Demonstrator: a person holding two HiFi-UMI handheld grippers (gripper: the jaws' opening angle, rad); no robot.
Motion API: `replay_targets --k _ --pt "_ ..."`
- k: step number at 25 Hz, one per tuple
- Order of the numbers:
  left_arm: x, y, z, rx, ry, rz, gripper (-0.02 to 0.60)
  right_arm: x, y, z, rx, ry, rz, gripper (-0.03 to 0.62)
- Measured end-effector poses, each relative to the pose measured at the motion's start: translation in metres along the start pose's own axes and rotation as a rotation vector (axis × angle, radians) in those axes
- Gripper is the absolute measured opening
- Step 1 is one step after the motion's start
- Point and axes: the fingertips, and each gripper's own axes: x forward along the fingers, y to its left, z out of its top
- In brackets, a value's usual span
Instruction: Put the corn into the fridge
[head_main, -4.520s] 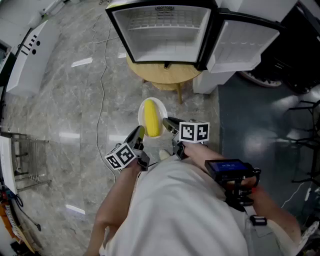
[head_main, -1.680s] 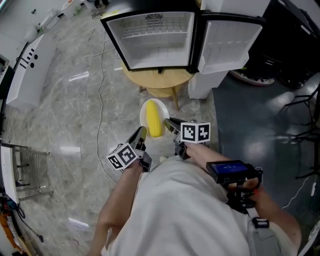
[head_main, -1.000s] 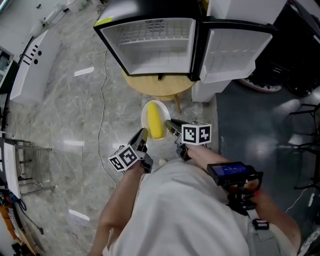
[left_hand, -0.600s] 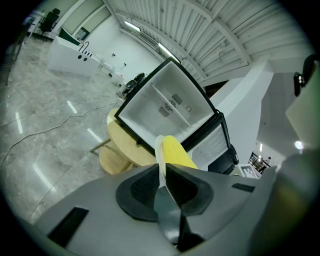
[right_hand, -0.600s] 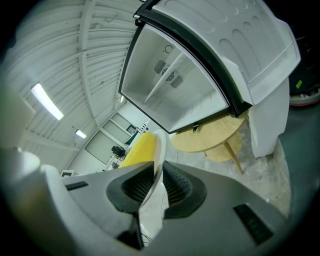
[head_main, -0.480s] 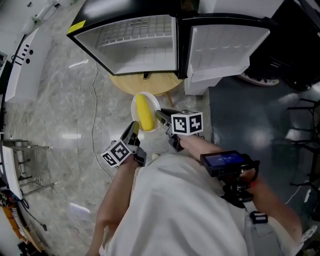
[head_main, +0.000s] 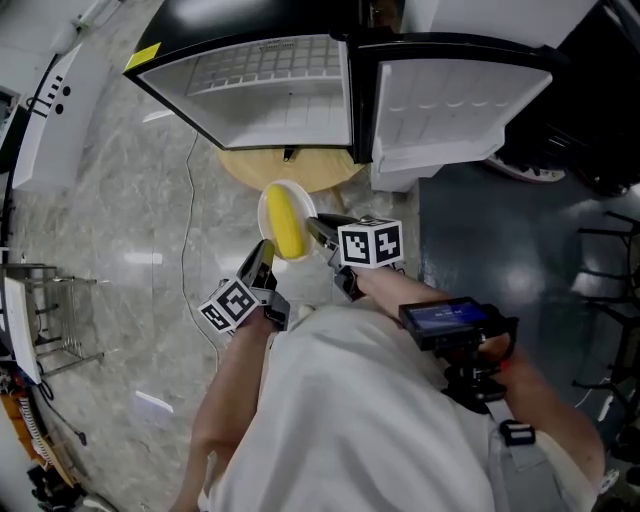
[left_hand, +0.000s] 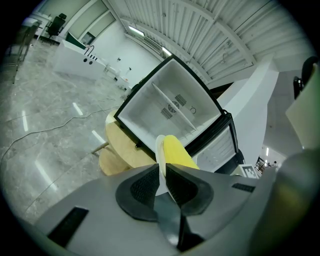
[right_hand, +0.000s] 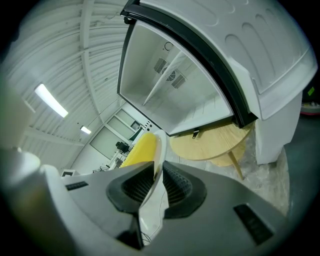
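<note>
The left hand-held gripper (head_main: 266, 252) and right hand-held gripper (head_main: 313, 225) kept pinching the white round plate (head_main: 265, 205) of yellow corn (head_main: 287, 222), now nearer the open white fridge (head_main: 270, 85) at 12 o'clock.

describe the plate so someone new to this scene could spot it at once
Start at the open fridge, then drop past the round wooden table under it. The white plate is clamped at its rim by the left gripper and right gripper; it alone carries yellow corn.
</note>
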Motion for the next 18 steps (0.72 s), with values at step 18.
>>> replay_targets --k 18 --pt "0.015 0.005 -0.002 -0.032 -0.038 0.077 0.046 0.008 -0.017 0.008 0.017 0.063 0.046 0.055"
